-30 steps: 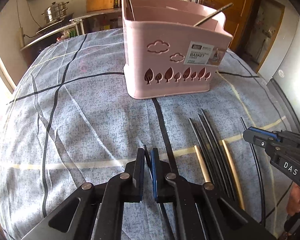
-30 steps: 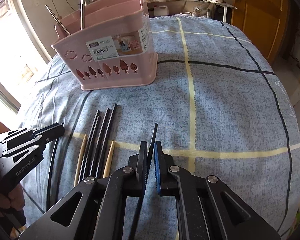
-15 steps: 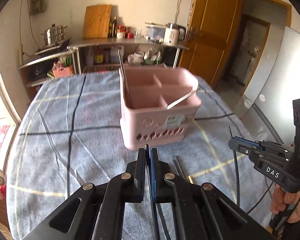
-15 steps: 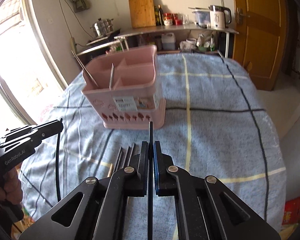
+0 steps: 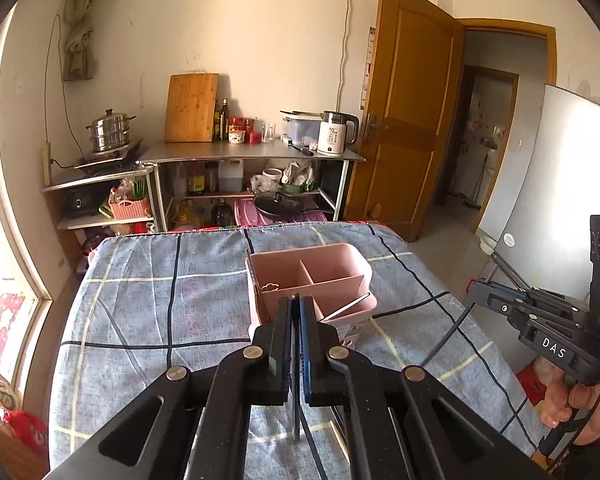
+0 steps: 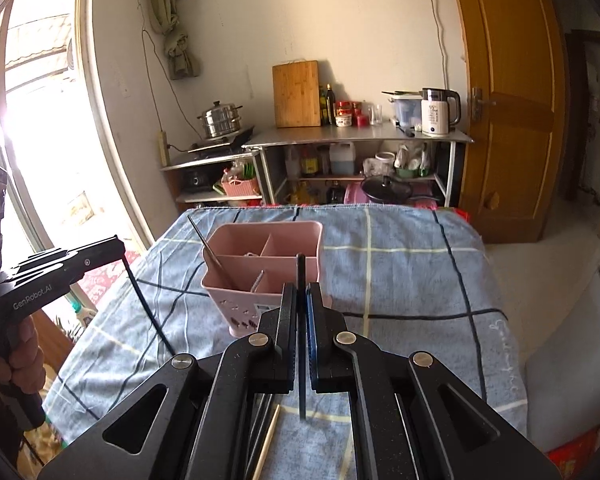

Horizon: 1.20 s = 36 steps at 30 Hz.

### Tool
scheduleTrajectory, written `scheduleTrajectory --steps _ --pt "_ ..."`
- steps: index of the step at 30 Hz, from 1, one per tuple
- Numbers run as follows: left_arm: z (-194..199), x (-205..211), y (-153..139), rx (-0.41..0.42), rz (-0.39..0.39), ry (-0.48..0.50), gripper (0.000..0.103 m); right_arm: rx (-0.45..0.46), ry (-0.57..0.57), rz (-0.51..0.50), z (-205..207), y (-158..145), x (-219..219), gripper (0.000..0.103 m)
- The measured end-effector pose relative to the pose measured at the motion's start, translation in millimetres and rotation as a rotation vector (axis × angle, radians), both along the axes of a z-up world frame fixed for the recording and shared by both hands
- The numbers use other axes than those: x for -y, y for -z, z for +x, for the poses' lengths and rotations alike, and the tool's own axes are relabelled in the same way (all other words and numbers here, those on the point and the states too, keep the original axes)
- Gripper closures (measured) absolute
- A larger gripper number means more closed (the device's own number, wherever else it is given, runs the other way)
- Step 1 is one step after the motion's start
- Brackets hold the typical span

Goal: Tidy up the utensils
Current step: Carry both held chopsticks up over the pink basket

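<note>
The support surface is a table covered by a blue-grey speckled cloth (image 6: 412,280) with a wide grid of black and pale yellow lines; the cloth drapes over the far edge. A pink divided utensil basket (image 6: 260,276) stands upright on the cloth near the middle, its base in contact with the fabric. Loose chopsticks lie flat on the cloth at the near side, in front of the basket: a pale wooden chopstick (image 6: 269,436) just beside several dark chopsticks (image 6: 260,424), all roughly parallel. They are largely hidden by foreground hardware, so their count cannot be determined
</note>
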<state>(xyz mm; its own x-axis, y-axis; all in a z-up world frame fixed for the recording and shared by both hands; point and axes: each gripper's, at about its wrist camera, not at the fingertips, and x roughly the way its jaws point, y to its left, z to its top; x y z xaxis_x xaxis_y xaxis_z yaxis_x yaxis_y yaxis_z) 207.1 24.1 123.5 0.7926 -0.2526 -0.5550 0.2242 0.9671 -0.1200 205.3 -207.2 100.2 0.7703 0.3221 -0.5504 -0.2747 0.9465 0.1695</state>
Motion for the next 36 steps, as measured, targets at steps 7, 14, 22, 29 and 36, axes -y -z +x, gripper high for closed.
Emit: scheduleTrajectory --steps 7,14,22,29,36 --pt "-11 -6 1 0.004 -0.011 -0.009 0.1 -0.015 0.003 0.0 -7 6 0 0.099" --pt "-15 -10 -3 -0.018 -0.015 -0.009 0.1 -0.014 -0.003 0.007 -10 4 1 0.099" --pt "-20 -15 -21 -0.02 -0.044 0.003 0.1 0.036 -0.027 0.013 -17 -17 -1 0.099" --pt "-14 -15 -44 -0.008 -0.049 0.017 0.1 0.067 -0.056 0.025 -15 -35 -7 0.099" --pt "-2 -14 -80 0.043 -0.051 0.022 0.1 0.124 -0.086 0.033 -5 -61 -22 0.099"
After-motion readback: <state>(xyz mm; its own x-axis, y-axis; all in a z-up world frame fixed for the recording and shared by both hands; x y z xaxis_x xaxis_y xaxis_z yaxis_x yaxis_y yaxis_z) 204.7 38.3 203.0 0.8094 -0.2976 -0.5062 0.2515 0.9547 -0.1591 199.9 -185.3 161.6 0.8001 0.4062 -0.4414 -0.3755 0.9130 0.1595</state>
